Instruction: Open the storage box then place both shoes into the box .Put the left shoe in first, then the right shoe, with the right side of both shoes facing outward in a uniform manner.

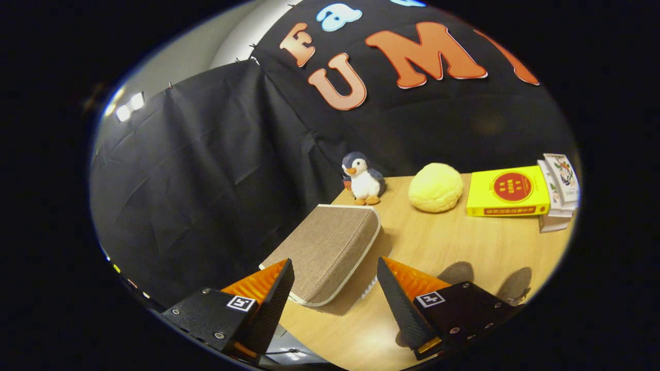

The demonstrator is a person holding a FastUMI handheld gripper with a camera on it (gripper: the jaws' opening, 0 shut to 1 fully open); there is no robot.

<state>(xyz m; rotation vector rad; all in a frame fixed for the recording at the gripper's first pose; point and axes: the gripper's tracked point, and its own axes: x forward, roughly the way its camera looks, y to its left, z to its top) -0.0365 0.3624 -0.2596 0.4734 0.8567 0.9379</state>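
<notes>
Gripper (335, 278) fingers apart and empty, storage box (326, 250) closed, sitting just ahead between them at the table (464, 247) edge — risk: fabric lid gives little purchase, a finger could slip or shove the box off the edge.

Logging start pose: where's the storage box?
Gripper view: the closed storage box lies on the table just ahead of the open tongs, toward the left finger, with the penguin toy beyond it.

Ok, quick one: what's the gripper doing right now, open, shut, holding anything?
Gripper: open and empty, its fingers spread apart, with the near edge of the closed storage box just ahead between them.
</notes>
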